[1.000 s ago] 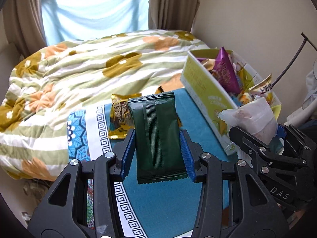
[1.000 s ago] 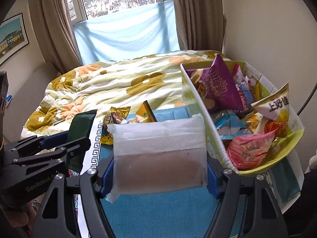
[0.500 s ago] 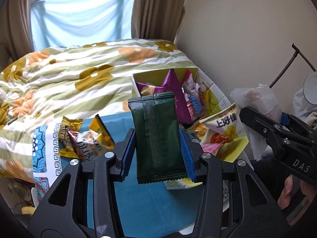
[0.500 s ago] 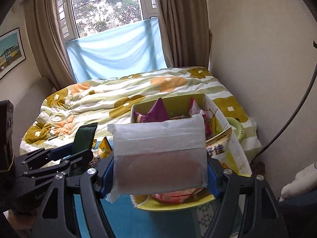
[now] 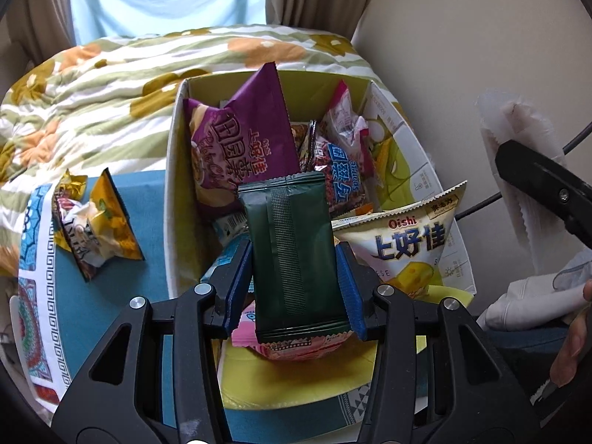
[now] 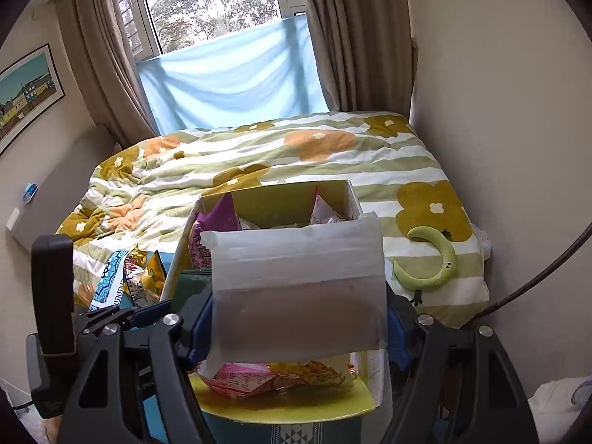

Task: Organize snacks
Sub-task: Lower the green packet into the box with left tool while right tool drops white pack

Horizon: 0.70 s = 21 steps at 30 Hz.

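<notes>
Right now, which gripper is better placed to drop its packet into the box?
Left gripper: its dark green packet hangs over the box; the right one's white packet sits beside it.

A bed (image 6: 333, 170) under a flowered quilt (image 5: 148, 74) carries a teal patterned cloth (image 5: 148, 199) at its near end. On the cloth stand an open box (image 5: 172, 185) of snacks and, to its left, two loose gold snack packets (image 5: 96, 222). A green crescent toy (image 6: 433, 262) lies on the quilt to the right.

Daylight enters a window (image 6: 214, 3) at upper centre, flanked by brown curtains (image 6: 107, 63), above a bed (image 6: 296, 155) with a floral quilt.
</notes>
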Each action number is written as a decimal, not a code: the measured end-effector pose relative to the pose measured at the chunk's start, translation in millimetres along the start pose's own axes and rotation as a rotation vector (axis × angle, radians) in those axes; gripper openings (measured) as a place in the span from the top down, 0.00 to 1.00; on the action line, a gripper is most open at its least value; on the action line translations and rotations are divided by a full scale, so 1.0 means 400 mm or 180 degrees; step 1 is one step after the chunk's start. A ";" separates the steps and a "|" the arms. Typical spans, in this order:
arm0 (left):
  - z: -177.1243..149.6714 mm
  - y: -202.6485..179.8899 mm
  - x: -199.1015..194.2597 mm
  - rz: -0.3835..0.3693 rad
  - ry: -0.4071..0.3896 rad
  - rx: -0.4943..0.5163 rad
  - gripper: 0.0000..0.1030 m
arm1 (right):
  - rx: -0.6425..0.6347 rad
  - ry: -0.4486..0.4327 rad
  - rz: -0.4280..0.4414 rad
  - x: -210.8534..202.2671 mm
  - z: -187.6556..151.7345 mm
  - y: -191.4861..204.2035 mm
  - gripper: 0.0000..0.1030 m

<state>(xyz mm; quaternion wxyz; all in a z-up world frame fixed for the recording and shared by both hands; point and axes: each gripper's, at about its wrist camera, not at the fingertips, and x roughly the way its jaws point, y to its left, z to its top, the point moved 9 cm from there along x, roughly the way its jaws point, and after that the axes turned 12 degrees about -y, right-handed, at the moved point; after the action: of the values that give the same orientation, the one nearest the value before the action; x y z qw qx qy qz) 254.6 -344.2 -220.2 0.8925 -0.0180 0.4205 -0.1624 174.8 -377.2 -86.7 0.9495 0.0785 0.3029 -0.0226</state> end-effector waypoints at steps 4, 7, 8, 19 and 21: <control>-0.003 0.002 0.021 0.0100 0.0066 -0.0031 0.16 | 0.0043 0.0071 0.0090 0.019 -0.005 -0.024 0.32; 0.008 0.005 -0.002 0.0163 -0.0065 0.0001 0.01 | 0.0050 0.0103 0.0148 0.030 -0.006 -0.033 0.32; 0.008 0.006 -0.004 0.0177 -0.0048 0.0022 0.01 | 0.0052 0.0114 0.0167 0.034 -0.007 -0.037 0.32; 0.003 0.078 -0.042 0.0385 0.0039 0.0031 0.01 | 0.0067 0.0387 0.0389 0.104 -0.015 -0.016 0.31; 0.006 0.094 -0.043 0.0419 0.0040 0.0029 0.01 | 0.0123 0.0493 0.0450 0.136 -0.033 -0.005 0.31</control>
<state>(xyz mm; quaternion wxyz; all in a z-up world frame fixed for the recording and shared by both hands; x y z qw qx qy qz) 256.5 -303.8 -212.1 0.8986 0.0148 0.4257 -0.1053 211.4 -376.6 -129.0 0.9208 0.1195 0.3686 0.0448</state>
